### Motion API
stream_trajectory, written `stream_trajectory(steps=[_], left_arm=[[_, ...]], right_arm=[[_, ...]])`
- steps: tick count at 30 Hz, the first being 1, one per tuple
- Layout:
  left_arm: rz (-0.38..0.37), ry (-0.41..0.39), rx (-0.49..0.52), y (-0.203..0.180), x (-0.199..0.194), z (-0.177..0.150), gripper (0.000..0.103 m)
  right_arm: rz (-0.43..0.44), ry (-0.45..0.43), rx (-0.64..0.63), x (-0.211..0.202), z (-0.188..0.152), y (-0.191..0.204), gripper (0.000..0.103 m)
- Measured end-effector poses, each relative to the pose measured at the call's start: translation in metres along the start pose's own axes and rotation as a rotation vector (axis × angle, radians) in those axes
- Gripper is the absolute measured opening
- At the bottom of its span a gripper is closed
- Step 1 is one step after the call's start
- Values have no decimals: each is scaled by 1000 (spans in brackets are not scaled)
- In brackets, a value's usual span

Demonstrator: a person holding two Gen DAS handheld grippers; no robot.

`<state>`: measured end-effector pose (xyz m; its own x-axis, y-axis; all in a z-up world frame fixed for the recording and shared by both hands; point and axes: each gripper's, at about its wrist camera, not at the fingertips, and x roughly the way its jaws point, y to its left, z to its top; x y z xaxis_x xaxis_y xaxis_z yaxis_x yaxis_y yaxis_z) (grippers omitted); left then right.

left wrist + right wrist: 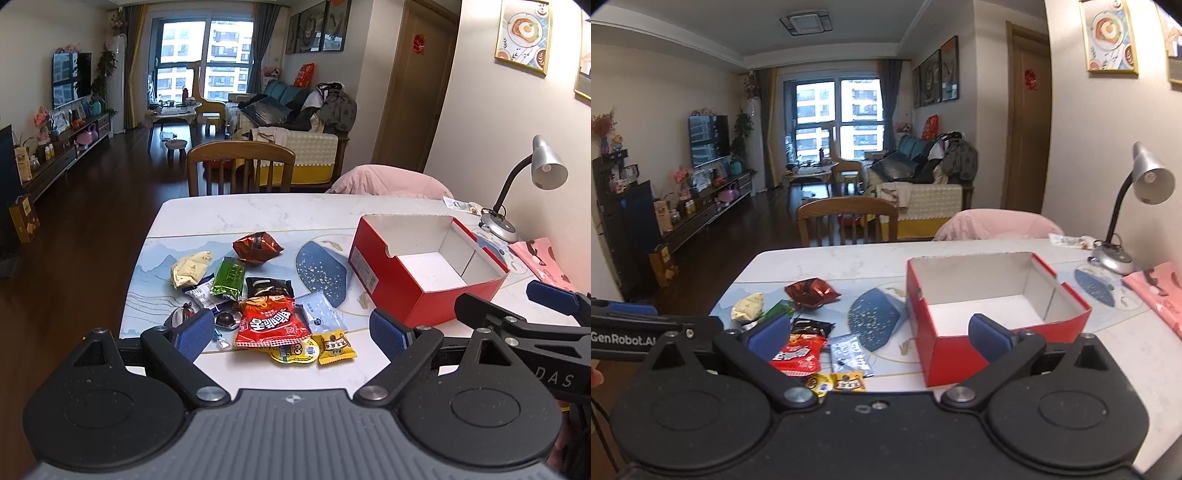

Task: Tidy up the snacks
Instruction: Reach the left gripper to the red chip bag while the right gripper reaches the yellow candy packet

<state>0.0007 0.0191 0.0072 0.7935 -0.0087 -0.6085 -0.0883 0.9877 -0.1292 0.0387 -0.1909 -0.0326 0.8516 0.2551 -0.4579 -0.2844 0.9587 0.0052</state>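
Several snack packets lie in a loose pile on the table's left half: a red noodle-snack bag (271, 321) (798, 356), a green packet (228, 277), a cream packet (190, 268) (748, 306), a dark red foil bag (257, 246) (810, 291), a pale blue sachet (320, 312) (849, 354) and a small yellow packet (336, 349) (847, 382). An empty red box (424, 266) (990, 306) with a white inside stands open to their right. My left gripper (291, 334) hangs open over the pile's near edge. My right gripper (879, 334) is open too, its right finger (988, 336) in front of the box, and holds nothing.
A grey desk lamp (532, 184) (1134, 206) stands at the table's far right, with a pink bag (543, 262) (1160, 291) in front of it. A wooden chair (240, 166) and a pink-draped chair (391, 181) sit at the far edge. The table's left edge drops to dark floor.
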Motion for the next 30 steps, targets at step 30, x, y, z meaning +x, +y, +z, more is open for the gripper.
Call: stream_trajectory(steps=[30], left_arm=[[154,285,-140,31,119,-1,91]], right_arm=[[243,383,-241,151,-37,-6,87]])
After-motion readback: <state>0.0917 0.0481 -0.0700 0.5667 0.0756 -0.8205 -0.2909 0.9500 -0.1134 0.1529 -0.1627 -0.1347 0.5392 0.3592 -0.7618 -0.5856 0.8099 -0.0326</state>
